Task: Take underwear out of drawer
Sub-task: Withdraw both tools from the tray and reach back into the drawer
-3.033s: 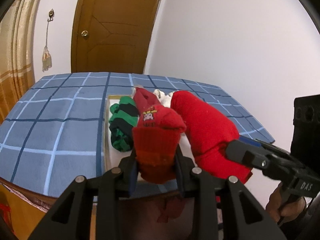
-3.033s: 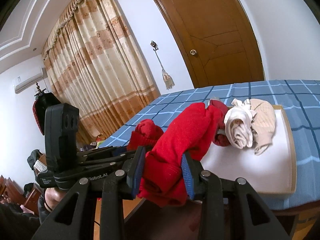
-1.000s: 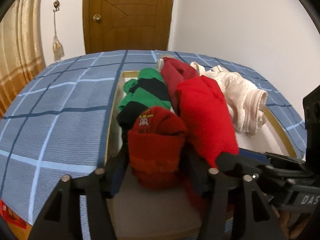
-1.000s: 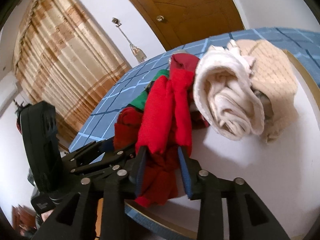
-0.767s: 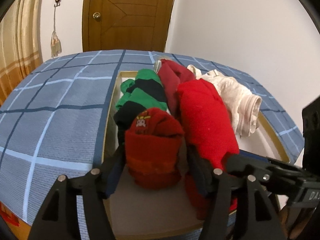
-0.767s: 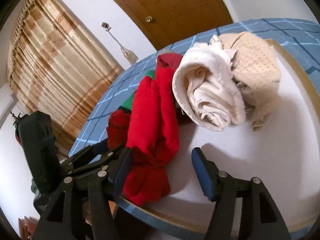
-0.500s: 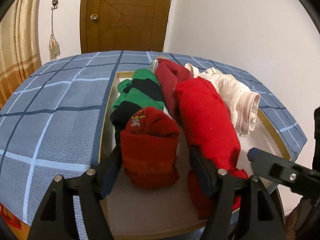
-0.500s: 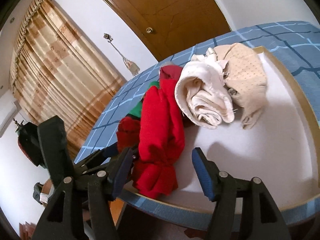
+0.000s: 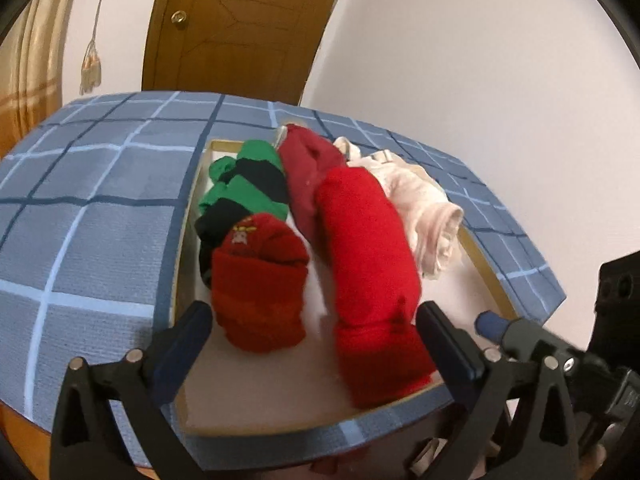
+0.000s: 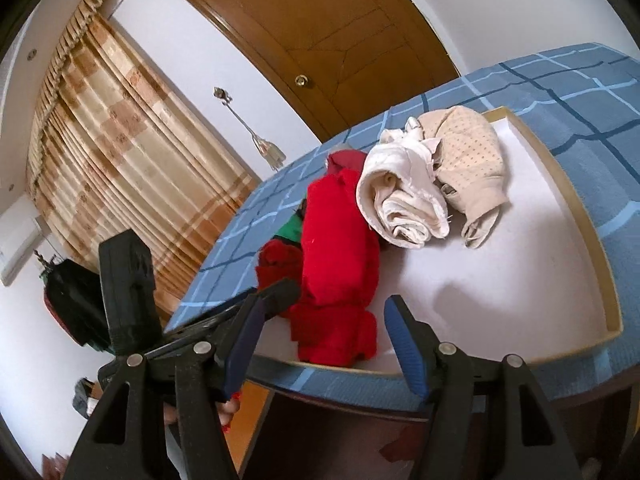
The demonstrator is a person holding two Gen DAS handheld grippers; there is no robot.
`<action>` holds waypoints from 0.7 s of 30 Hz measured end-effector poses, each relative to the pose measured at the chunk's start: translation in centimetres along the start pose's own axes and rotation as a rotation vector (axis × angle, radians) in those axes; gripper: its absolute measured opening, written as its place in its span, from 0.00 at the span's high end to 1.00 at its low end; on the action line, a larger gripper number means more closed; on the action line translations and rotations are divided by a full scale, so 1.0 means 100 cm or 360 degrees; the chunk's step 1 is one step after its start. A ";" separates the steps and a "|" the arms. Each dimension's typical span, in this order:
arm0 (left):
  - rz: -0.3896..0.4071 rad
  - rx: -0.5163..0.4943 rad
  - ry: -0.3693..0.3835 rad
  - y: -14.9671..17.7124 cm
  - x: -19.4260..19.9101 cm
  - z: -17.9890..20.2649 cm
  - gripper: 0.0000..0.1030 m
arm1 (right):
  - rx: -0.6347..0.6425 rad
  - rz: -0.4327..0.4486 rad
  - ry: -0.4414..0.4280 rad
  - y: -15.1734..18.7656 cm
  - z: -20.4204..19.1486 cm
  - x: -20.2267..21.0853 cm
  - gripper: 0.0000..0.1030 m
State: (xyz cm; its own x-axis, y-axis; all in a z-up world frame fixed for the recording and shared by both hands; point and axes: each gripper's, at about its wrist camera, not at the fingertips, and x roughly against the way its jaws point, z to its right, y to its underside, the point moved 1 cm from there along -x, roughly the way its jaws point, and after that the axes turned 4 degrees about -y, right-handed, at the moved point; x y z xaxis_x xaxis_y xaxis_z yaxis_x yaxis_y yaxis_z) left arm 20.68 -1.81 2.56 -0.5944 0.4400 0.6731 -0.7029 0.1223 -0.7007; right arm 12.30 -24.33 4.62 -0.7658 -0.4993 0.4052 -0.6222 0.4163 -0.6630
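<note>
No readable writing; left gripper [image 9: 312, 326] fingers opening, right gripper [image 10: 324, 342] fingers apart, neither gripping the red rolls [image 9: 368, 264].

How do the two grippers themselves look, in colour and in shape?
The left gripper and the right gripper look alike: black triangular frames with cut-outs and silver bolts, and blue pads on the fingers. No cables or sleeves show.
</note>
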 end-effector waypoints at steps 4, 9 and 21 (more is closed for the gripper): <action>0.0013 -0.0071 -0.0061 0.007 0.005 0.010 0.00 | 0.0022 0.0034 -0.0003 0.003 -0.004 0.012 0.37; 0.0052 -0.0093 -0.0084 0.021 0.021 0.014 0.00 | 0.0018 0.0075 0.0024 0.006 0.002 0.033 0.37; 0.0061 -0.0168 -0.0049 0.065 0.046 0.046 0.00 | 0.0193 0.0153 0.0274 0.047 0.019 0.118 0.37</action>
State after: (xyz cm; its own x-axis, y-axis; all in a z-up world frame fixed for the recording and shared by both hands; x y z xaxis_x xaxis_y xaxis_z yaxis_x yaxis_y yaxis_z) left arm 11.58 -3.05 2.13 -0.6331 0.4188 0.6510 -0.6352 0.1996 -0.7461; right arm 0.66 -29.71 5.03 -0.8436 -0.3203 0.4309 -0.5287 0.3561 -0.7705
